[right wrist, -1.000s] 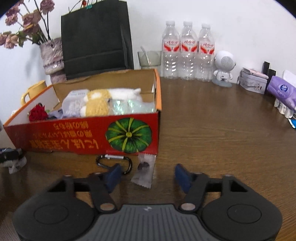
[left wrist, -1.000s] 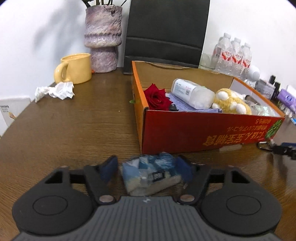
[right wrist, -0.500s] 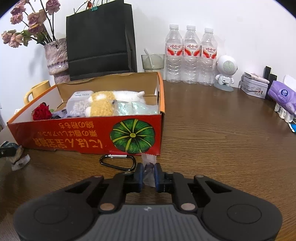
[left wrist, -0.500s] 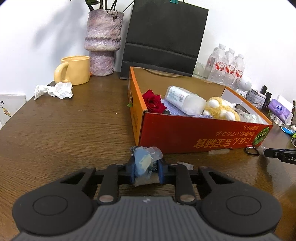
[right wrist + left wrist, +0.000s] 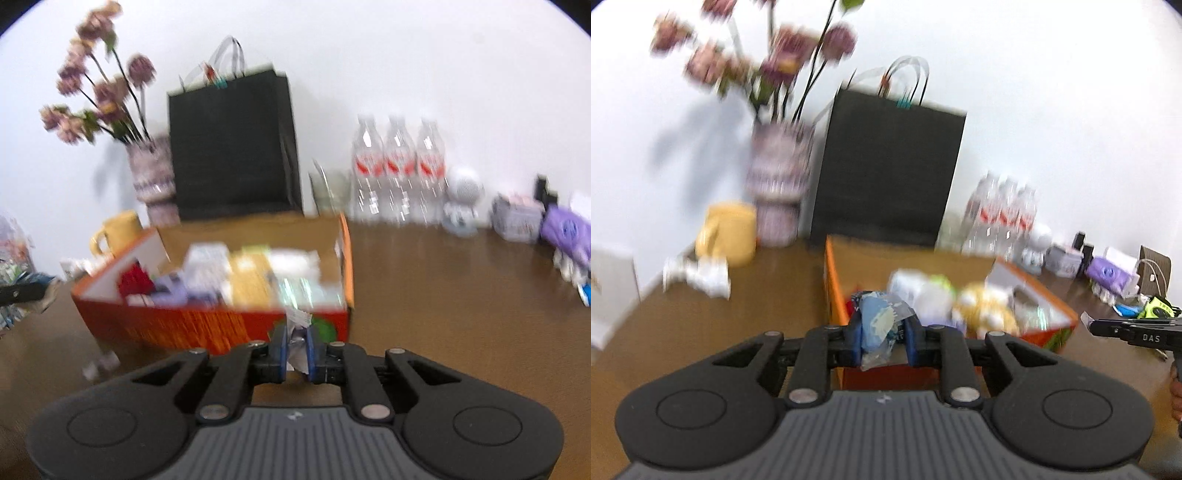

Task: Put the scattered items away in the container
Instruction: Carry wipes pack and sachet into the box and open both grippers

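My left gripper (image 5: 882, 338) is shut on a crumpled blue and clear wrapper (image 5: 881, 325), held up in front of the near left corner of the orange cardboard box (image 5: 834, 280). My right gripper (image 5: 295, 345) is shut on a small clear sachet (image 5: 298, 332), lifted before the box's red front wall (image 5: 192, 325) near the green pumpkin print. Inside the box lie a red rose (image 5: 136, 280), a white bottle (image 5: 207, 264) and a yellow plush toy (image 5: 988, 306). Both views are blurred by motion. The right gripper also shows at the far right of the left wrist view.
Behind the box stand a black paper bag (image 5: 886, 170), a vase of flowers (image 5: 779, 192), a yellow mug (image 5: 729, 232) and three water bottles (image 5: 399, 170). A crumpled white tissue (image 5: 698, 277) lies at left. Small items (image 5: 561, 229) line the right wall.
Both grippers closed on their items, the wrapper and the sachet, and lifted them off the table. Both views now sit higher and look over the box.
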### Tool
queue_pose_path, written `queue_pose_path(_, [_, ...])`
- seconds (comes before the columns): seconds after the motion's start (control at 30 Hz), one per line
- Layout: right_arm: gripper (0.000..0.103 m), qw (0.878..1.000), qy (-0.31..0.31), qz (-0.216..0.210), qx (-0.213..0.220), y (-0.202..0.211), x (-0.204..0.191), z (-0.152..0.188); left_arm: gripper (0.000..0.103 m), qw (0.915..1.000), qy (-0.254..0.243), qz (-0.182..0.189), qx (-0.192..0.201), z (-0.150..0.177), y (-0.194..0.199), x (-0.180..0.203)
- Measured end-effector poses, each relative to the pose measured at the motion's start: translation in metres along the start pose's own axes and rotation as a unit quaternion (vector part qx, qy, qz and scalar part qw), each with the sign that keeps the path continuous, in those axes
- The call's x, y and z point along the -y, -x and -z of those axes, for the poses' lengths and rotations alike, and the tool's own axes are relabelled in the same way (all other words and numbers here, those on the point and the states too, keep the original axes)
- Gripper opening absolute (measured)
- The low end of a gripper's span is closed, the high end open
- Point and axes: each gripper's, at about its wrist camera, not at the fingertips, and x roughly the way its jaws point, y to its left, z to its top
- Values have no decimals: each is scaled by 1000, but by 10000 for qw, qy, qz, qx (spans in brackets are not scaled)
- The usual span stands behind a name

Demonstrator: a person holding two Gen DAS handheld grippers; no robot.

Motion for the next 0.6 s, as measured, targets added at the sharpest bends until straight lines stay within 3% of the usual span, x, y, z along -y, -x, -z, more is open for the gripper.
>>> queue_pose_path(0.13, [10, 9988, 292, -157, 347, -10, -13, -33, 22, 9990, -185, 35, 402, -35, -26, 8])
queue_pose_path(0.23, [10, 9980, 326, -318, 431, -36, -24, -54, 22, 9987, -53, -36, 500, -52, -66, 13])
queue_pose_path(0.37, [10, 9986, 325, -271, 329, -91, -36, -81, 22, 9997, 18, -28, 253, -62, -119, 22])
queue_pose_path(0.6, [10, 9992, 56, -66, -397, -178, -36, -96, 22, 9980, 35, -294, -563, -46, -178, 19])
